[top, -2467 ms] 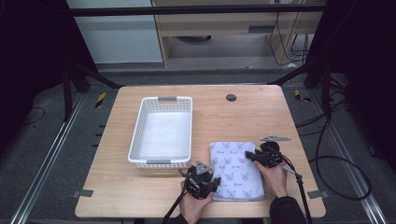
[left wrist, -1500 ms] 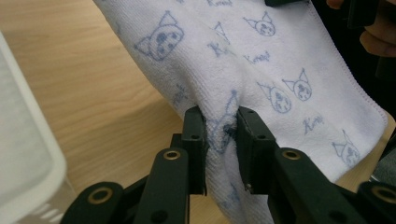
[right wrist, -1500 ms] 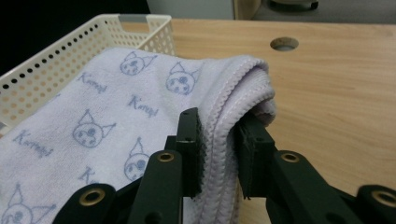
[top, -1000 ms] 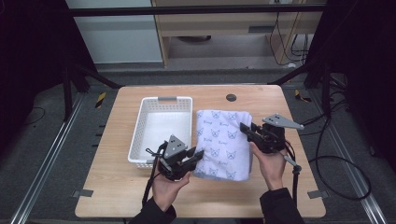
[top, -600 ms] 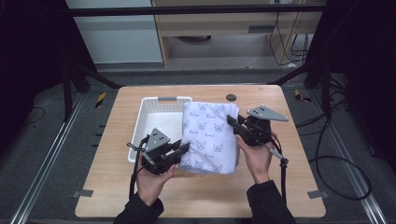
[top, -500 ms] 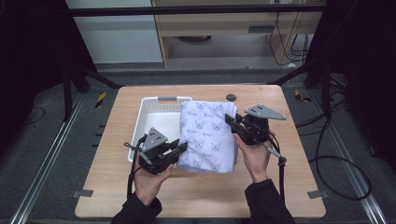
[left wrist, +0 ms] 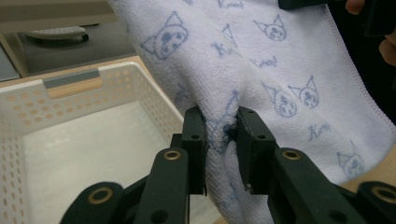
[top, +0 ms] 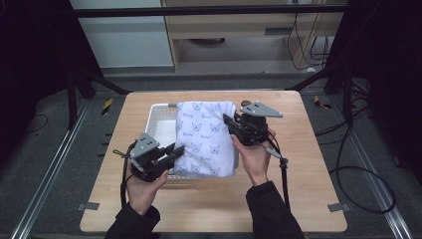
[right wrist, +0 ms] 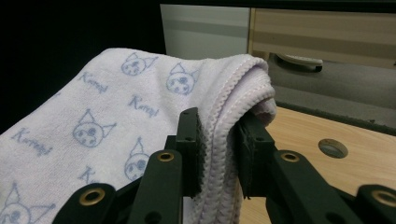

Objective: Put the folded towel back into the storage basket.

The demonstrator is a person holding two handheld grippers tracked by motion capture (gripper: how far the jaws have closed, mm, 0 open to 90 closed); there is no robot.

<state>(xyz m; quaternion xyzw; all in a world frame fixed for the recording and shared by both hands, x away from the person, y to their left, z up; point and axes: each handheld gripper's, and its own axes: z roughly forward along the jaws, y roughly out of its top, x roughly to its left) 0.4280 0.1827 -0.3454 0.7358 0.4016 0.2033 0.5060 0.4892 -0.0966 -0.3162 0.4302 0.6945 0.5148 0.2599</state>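
A folded white towel printed with blue cat faces hangs in the air over the right half of the white perforated basket. My left gripper is shut on the towel's near left edge, seen up close as the towel pinched between the jaws of the left gripper. My right gripper is shut on the far right edge, where the towel's stitched hem runs through the right gripper. The basket's inside is bare.
The basket sits on a wooden table with a round grommet hole near the far right. Cables trail from both grippers. A cabinet with a drawer stands beyond the table.
Both grippers have carried the towel from the table's near right up and leftward, so that it now hangs over the basket.
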